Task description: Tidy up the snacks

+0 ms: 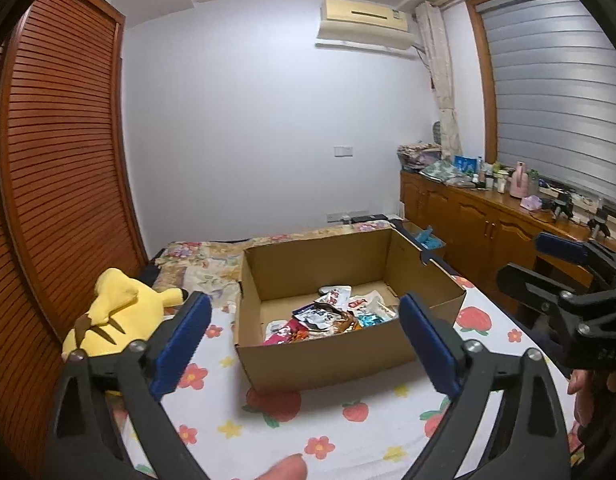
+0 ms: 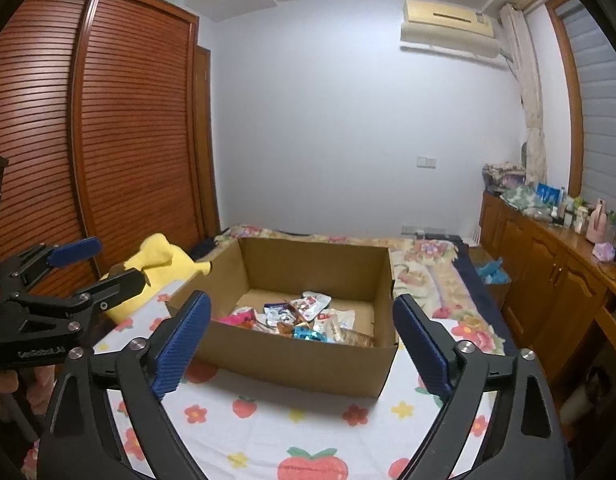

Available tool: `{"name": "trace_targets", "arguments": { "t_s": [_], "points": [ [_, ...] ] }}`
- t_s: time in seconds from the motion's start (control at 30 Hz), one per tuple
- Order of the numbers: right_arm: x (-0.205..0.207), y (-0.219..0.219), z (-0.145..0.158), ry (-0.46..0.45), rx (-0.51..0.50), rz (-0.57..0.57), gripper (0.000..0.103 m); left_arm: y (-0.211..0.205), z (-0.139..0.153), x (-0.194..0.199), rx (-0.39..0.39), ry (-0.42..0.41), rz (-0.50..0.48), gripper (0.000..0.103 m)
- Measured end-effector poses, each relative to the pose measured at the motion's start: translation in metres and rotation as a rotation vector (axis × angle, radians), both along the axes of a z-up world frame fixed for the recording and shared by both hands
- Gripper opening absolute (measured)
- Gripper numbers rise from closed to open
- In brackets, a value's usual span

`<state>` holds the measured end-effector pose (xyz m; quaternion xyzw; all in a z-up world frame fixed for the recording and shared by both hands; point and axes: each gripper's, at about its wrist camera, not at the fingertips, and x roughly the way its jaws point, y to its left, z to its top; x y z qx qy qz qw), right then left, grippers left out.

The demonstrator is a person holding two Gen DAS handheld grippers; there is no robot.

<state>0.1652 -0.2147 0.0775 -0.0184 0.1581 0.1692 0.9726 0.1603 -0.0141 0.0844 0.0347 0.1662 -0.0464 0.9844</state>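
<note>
"GenRobot.AI" printed on left tongs (image 2: 108, 268); snack packet print unreadable

Black left gripper (image 1: 304, 342), right gripper (image 2: 302, 344): ribbed blue pads, silver screws.

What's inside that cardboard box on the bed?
The cardboard box holds a loose pile of snack packets. Its near wall hides the floor's front edge, and the packets cover whatever lies beneath.

A brown cardboard box (image 1: 328, 354) is sitting on a white bedsheet (image 1: 348, 432) printed with red strawberries and flowers; a yellow plush toy (image 1: 116, 312) is lying beside reddish-brown slatted wardrobe doors (image 2: 120, 120).
</note>
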Motion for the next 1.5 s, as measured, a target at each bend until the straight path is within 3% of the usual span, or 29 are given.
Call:
{"name": "trace_targets", "arguments": {
  "t_s": [0.07,0.37,0.87,1.5],
  "points": [
    [-0.007,0.001,0.0,-0.016,-0.007,-0.013,0.103,0.001,-0.002,-0.007,0.005,-0.011,0.011,0.098],
    [-0.033,-0.003,-0.006,-0.04,0.006,-0.068,0.103,0.003,-0.009,-0.031,0.004,-0.024,0.018,0.098],
    [-0.059,-0.013,-0.027,-0.012,0.011,-0.091,0.103,0.005,-0.036,-0.063,-0.016,0.004,0.041,0.098],
    [-0.066,-0.016,-0.036,0.002,0.012,-0.107,0.103,0.005,-0.039,-0.069,-0.019,0.02,0.047,0.098]
  ]
}}
